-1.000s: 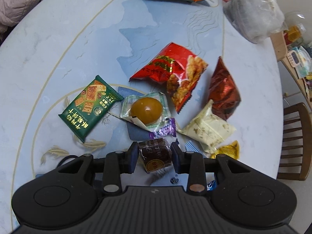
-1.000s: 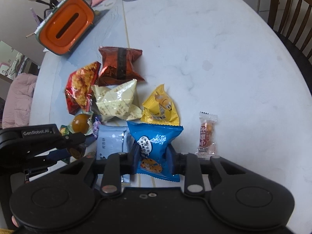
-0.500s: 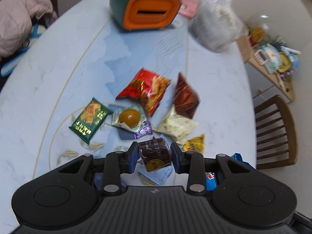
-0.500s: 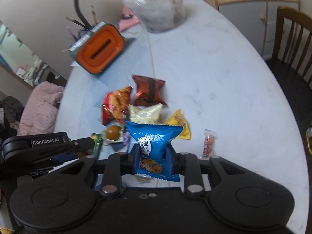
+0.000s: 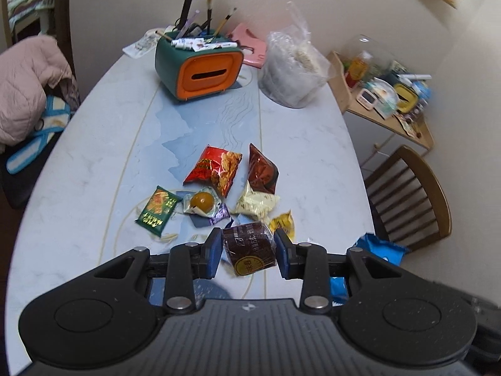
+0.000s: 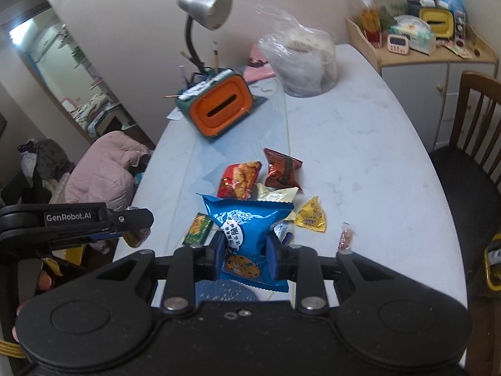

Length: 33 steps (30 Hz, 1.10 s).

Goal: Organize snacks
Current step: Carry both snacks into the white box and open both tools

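Observation:
My left gripper [image 5: 249,250] is shut on a dark brown wrapped cake [image 5: 249,249], held well above the table. My right gripper [image 6: 245,253] is shut on a blue cookie packet [image 6: 245,235], also lifted high. Below lies a cluster of snacks: a red packet [image 5: 216,169], a dark red packet [image 5: 262,170], a cream packet [image 5: 258,203], a green cracker packet [image 5: 158,210], an egg-shaped snack in clear wrap [image 5: 202,202] and a yellow packet [image 6: 311,214]. A small clear-wrapped sweet [image 6: 346,236] lies apart at the right. The left gripper also shows at the left edge of the right wrist view.
A green and orange pen-holder box [image 5: 200,69] with a desk lamp [image 6: 205,12] stands at the table's far end beside a clear plastic bag [image 5: 291,72]. Wooden chairs [image 5: 413,197] flank the right side. A pink jacket [image 5: 23,84] lies on a seat at left.
Both grippers have risen high off the table with their snacks still held, and the views have tilted up to show the far end of the table and the wall.

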Tool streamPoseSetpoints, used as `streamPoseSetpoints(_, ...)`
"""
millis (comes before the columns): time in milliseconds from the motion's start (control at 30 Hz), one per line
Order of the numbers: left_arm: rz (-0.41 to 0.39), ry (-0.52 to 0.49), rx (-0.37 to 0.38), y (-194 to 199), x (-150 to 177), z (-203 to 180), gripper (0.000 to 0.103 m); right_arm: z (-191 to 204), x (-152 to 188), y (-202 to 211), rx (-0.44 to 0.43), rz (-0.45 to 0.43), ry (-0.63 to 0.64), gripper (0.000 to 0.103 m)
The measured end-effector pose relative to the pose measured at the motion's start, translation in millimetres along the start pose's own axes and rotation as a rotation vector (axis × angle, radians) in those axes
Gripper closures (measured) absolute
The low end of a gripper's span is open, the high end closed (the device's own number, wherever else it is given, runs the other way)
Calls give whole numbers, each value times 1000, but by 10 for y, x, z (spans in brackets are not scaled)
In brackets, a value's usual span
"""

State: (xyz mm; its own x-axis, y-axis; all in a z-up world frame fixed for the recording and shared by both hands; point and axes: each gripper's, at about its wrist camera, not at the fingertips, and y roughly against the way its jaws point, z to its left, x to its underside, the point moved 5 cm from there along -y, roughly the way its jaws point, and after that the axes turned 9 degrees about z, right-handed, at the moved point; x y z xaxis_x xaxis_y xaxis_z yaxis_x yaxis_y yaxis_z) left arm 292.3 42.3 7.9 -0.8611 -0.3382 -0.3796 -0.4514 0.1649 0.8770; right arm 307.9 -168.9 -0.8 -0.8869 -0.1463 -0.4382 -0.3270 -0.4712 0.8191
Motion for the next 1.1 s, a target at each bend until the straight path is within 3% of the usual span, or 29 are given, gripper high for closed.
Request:
streamPoseSetpoints(300,44,-82,-2,409,606,-14,68,224,447,274,-43,39,60,76)
streamPoseSetpoints(600,120,-124,-3,536,1306,36,68,454,1001,374,-79,113,110,76)
streamPoseSetpoints(933,256,-99,-43,138,1974,269,68,437,1610,0,-36,251,115,76)
streamPoseSetpoints(1100,275,-72,-55,-89,2094,332,68,349,1800,-256,1,297,109,76)
